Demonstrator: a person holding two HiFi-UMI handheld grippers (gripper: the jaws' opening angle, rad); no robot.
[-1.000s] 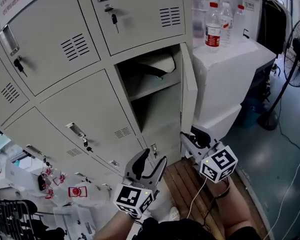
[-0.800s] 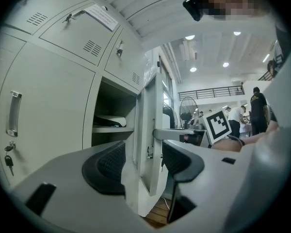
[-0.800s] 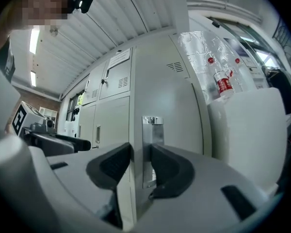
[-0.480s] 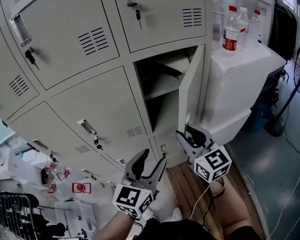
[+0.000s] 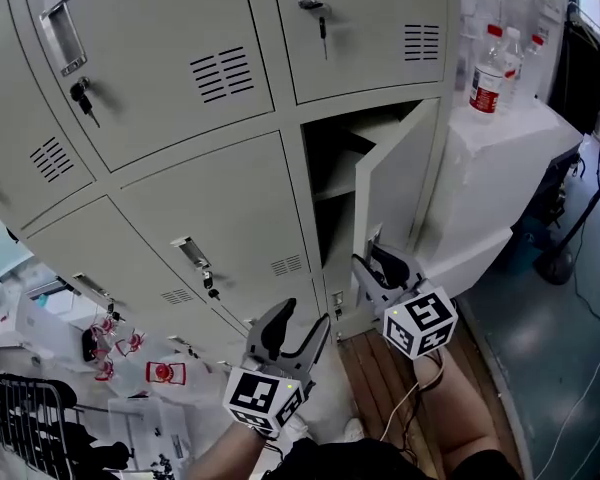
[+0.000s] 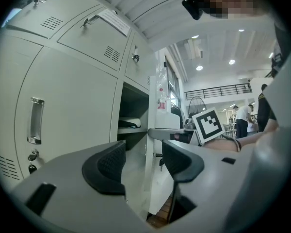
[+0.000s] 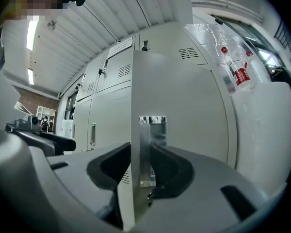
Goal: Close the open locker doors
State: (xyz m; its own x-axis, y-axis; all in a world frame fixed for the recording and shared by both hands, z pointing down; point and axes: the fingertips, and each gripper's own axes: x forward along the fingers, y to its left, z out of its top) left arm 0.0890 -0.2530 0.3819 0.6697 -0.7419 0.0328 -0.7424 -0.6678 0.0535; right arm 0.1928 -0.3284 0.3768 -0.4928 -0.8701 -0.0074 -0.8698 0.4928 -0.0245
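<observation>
The grey locker bank [image 5: 180,98] has one open compartment [image 5: 330,168] at its lower right, its door [image 5: 395,183] swung partly inward. My right gripper [image 5: 373,258] clamps the door's free edge low down. In the right gripper view the door [image 7: 179,96] stands between the pads, at its metal handle [image 7: 148,149], with my right gripper [image 7: 140,166] closed around it. My left gripper [image 5: 302,320] hovers open and holds nothing, in front of the closed lower lockers. The left gripper view shows my left gripper [image 6: 143,161] aimed at the open compartment [image 6: 133,110].
A white cabinet [image 5: 500,148] carrying water bottles [image 5: 488,73] stands right of the lockers. A fan stand [image 5: 560,258] and cables lie further right. Wooden boards [image 5: 380,368] cover the floor below. Bags and clutter [image 5: 100,348] sit at lower left. Keys hang in several closed doors.
The open door has swung further toward the locker, narrowing the gap. My right gripper moved left with it. My left gripper shifted slightly along the lockers.
</observation>
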